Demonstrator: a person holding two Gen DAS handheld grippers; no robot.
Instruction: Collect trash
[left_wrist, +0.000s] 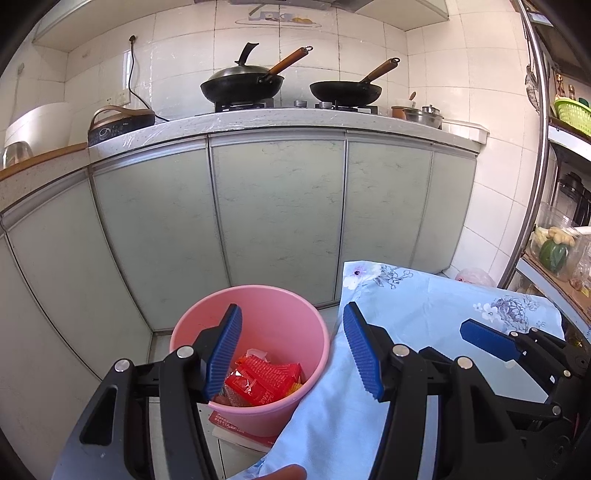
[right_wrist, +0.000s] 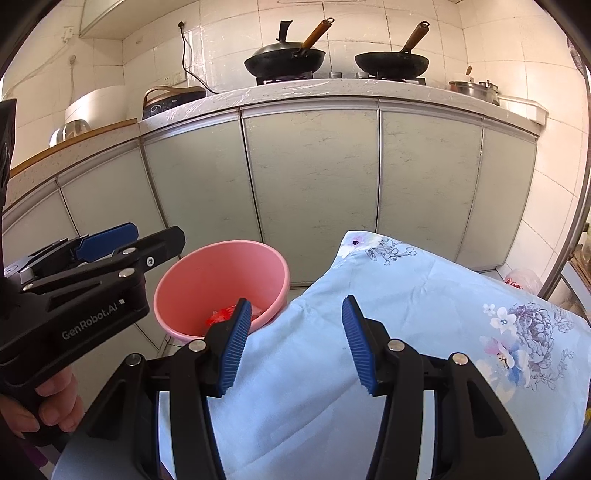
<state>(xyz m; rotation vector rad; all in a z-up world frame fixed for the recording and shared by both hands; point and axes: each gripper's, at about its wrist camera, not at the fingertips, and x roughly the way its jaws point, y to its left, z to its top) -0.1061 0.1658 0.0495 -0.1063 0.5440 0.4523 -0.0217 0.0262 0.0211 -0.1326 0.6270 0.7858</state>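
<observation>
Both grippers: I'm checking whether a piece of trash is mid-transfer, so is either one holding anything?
No. The left gripper and the right gripper both stand open with nothing between their pads.

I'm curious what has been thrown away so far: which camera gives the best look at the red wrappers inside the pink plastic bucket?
The left wrist view: it looks down into the pink plastic bucket, showing the red wrappers clearly. The right wrist view shows only a red sliver behind a claw finger.

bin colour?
Pink bucket, red wrappers inside; clearest in the left wrist view.
</observation>
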